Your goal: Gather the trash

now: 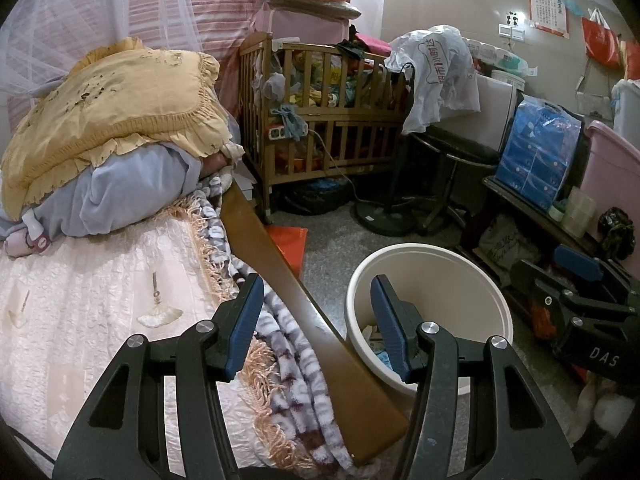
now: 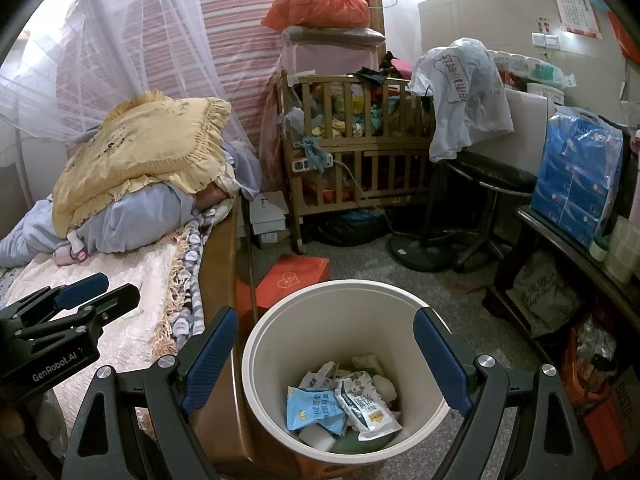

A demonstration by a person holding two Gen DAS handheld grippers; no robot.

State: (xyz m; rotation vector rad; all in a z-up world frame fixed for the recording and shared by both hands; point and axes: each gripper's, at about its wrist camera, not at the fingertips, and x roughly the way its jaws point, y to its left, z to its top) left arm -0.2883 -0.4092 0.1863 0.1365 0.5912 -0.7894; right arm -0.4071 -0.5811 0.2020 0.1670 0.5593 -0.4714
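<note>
The waste bin [image 2: 348,368] looks like smooth matt cream plastic, and the wrappers [image 2: 344,404] inside are glossy printed foil or plastic. The bed rail [image 1: 280,264] is polished brown wood. On the left, the bed cover [image 1: 80,320] is quilted cloth with a soft shine. Both grippers have black matt frames with ribbed blue pads [image 2: 208,360].

We are seeing the bin [image 2: 344,364] standing on the floor just right of the bed's side rail [image 1: 304,312], with wrappers [image 2: 344,404] lying in it. Behind it, the crib [image 2: 352,144] is standing against the wall, a stool [image 2: 492,184] right of the crib, and a shelf [image 2: 568,240] farther right.
</note>
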